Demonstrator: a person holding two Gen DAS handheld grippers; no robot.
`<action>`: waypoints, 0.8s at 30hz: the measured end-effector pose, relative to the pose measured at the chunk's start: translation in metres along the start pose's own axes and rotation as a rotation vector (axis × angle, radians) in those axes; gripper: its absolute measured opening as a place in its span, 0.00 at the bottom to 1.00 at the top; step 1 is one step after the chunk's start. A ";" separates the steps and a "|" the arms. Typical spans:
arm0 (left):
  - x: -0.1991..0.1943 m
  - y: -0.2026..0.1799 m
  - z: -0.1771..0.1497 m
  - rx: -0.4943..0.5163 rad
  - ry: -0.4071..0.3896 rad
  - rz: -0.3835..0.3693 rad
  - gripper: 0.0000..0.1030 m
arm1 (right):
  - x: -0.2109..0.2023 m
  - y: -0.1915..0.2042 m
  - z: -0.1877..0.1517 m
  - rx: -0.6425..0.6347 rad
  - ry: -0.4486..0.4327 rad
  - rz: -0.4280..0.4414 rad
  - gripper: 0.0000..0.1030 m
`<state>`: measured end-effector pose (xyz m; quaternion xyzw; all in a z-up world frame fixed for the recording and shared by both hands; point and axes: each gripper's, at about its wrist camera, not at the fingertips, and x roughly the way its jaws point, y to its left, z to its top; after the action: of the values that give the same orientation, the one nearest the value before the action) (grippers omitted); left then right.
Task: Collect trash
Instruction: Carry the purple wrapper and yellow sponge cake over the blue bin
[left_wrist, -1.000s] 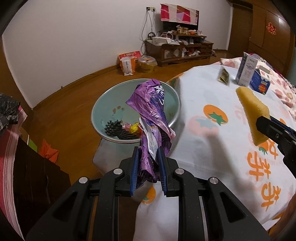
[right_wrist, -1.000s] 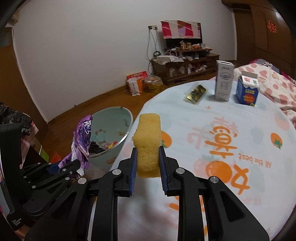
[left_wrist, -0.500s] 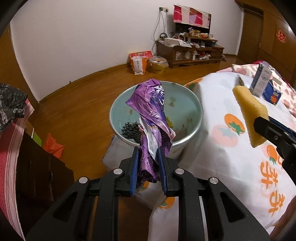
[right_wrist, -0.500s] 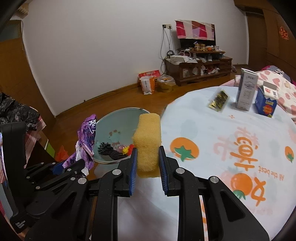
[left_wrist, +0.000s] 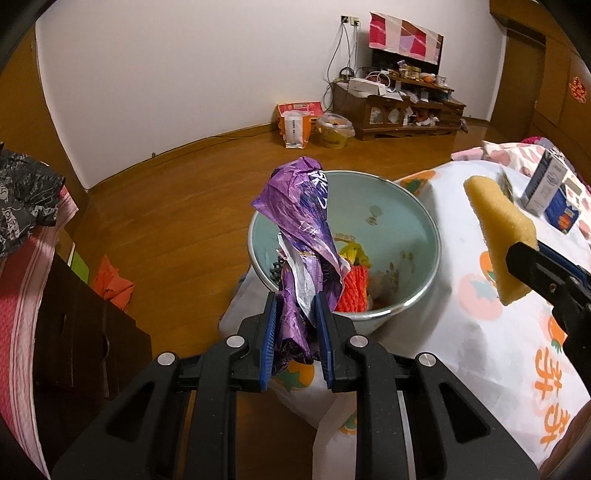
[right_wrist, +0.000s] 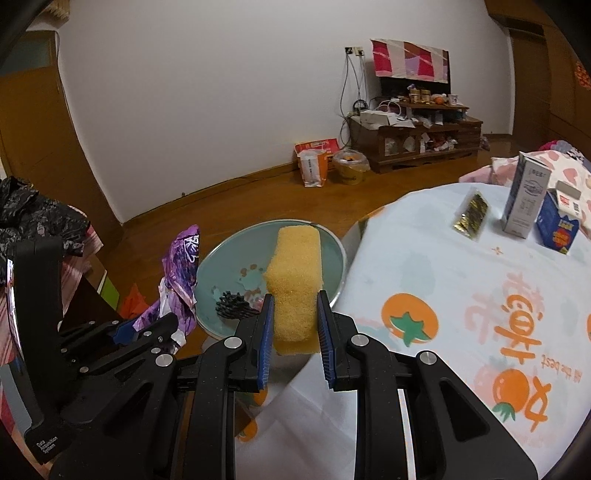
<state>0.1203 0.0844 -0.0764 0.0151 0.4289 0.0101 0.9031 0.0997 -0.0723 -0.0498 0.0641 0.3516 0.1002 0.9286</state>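
both grippers (wrapper (left_wrist: 301, 236), sponge (right_wrist: 295, 280) clamped) moved nearer the bin (left_wrist: 413, 221).

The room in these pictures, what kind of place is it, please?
Most likely a lived-in room of a home: a wooden floor, a low TV cabinet crowded with small things against the wall, and a round table under a cloth printed with tomatoes, beside a bed with a heart-patterned cover.

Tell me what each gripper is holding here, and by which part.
The left gripper is shut on the crumpled purple wrapper, pinching its lower end. The right gripper is shut on the yellow sponge, clamping its near end by the two sides.
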 end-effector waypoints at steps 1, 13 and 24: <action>0.001 0.000 0.001 -0.003 0.000 0.002 0.20 | 0.002 0.001 0.001 0.000 0.001 0.002 0.23; 0.018 0.006 0.016 -0.023 0.008 0.010 0.20 | 0.024 0.010 0.017 -0.007 0.002 0.025 0.23; 0.041 0.004 0.032 -0.027 0.033 0.010 0.20 | 0.046 0.013 0.031 -0.012 -0.007 0.007 0.23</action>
<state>0.1708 0.0886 -0.0874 0.0049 0.4436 0.0207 0.8960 0.1526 -0.0509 -0.0541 0.0602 0.3474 0.1053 0.9298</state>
